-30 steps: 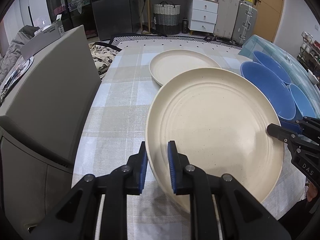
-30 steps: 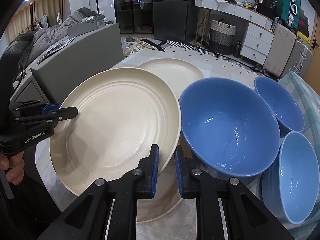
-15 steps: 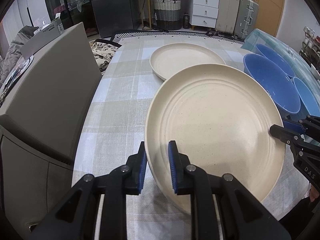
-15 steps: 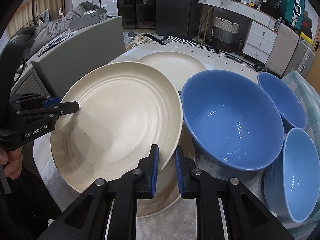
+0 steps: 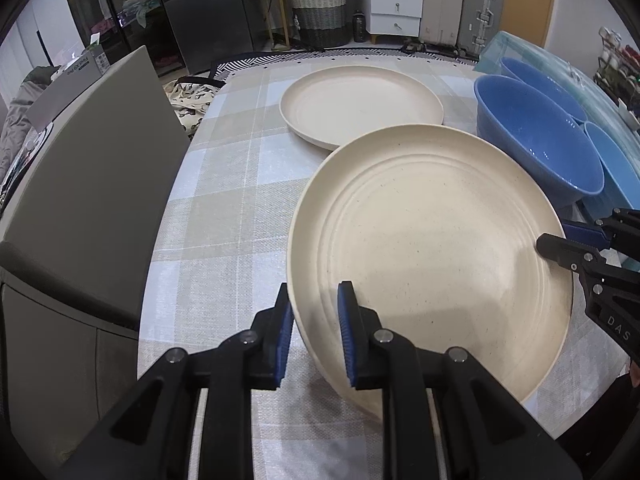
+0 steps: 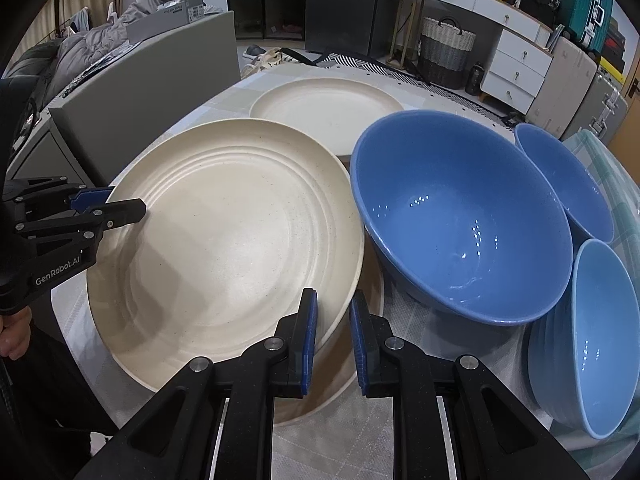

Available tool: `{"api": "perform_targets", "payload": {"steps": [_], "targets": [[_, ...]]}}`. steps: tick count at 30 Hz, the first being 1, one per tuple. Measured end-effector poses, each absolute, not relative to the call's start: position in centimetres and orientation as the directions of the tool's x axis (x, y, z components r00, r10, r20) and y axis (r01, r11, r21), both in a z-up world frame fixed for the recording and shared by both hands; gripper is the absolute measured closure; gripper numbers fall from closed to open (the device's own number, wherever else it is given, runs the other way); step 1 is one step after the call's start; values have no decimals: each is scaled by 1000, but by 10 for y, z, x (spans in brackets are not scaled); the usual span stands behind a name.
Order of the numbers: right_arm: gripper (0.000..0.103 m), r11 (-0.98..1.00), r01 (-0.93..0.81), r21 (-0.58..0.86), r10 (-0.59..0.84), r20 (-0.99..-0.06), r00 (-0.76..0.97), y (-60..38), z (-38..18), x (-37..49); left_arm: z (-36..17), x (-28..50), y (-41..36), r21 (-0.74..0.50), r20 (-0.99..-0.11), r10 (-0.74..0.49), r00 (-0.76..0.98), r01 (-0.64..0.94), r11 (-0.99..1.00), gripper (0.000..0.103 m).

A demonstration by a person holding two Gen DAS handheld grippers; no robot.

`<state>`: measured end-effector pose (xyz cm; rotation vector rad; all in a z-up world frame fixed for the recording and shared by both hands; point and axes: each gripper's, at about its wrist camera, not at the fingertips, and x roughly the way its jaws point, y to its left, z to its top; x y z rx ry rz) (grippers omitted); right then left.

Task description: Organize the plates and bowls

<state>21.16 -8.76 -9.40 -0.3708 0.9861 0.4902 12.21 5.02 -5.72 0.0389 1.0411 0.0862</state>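
1. While clamped from two sides, riding tilted above the checked cloth (image 5: 224,208): the top plate (image 5: 432,248), cream, ringed and lightly speckled.
2. Over to the left gripper (image 5: 313,304): closed down to a narrow gap, blue pads (image 5: 282,332) either side of that plate's near-left rim, firmly on it.
3. Same story for the right gripper (image 6: 334,308): narrowed onto the opposite rim, one pad on the inner face, the other on the outside.
4. Seen from the right wrist, peeking out beneath the top plate: a second plate (image 6: 374,280), also cream, flat on the cloth and mostly covered.
5. Further back on the table, lying flat and well apart from both grippers: a third plate (image 5: 360,108), same cream colour.
6. Just beside the top plate's right edge: a big blue bowl (image 6: 460,224), upright and glossy inside; touching the plate or a hair apart, cannot tell.
7. Behind that, a smaller blue bowl (image 6: 568,184); in front, near the right gripper, a pale blue bowl (image 6: 592,340), ribbed on the outside and tucked just beside the big one.
8. Off the table's left side: a grey chair back (image 5: 88,152). Far behind on the floor: a woven basket (image 5: 318,12).
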Motion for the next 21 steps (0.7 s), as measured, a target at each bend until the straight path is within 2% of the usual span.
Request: {"api": "perform_targets", "payload": {"steps": [21], "targets": [[84,826,-550,-125,151,-890,430,-78,-117,216,-72,128,35,150,-876,138,463,-10,989,82]]}}
